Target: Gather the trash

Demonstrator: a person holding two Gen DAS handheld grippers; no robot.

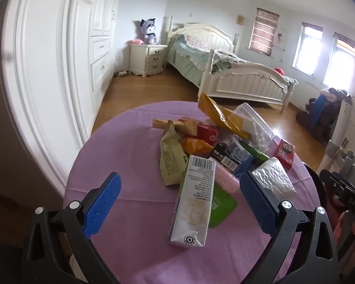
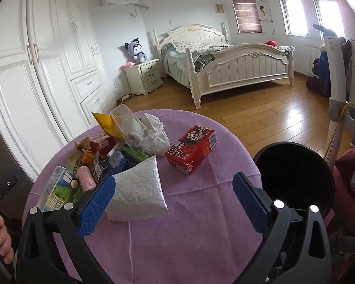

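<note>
i am judging task barely begun: trash pile (image 1: 213, 146) sitting on purple table (image 1: 130, 165), bin (image 2: 295, 177) at 3 o'clock looking empty. left gripper (image 1: 179, 203) gaping around milk carton (image 1: 194, 201), not gripping. right gripper (image 2: 175, 203) gaping, empty, beside folded tissue (image 2: 137, 194).

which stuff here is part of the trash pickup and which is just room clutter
Job:
white drink carton
red drink box
white tissue pack
yellow snack bag
black bin
left tool
right tool

Lying about:
plush toy
nightstand
bed
</note>
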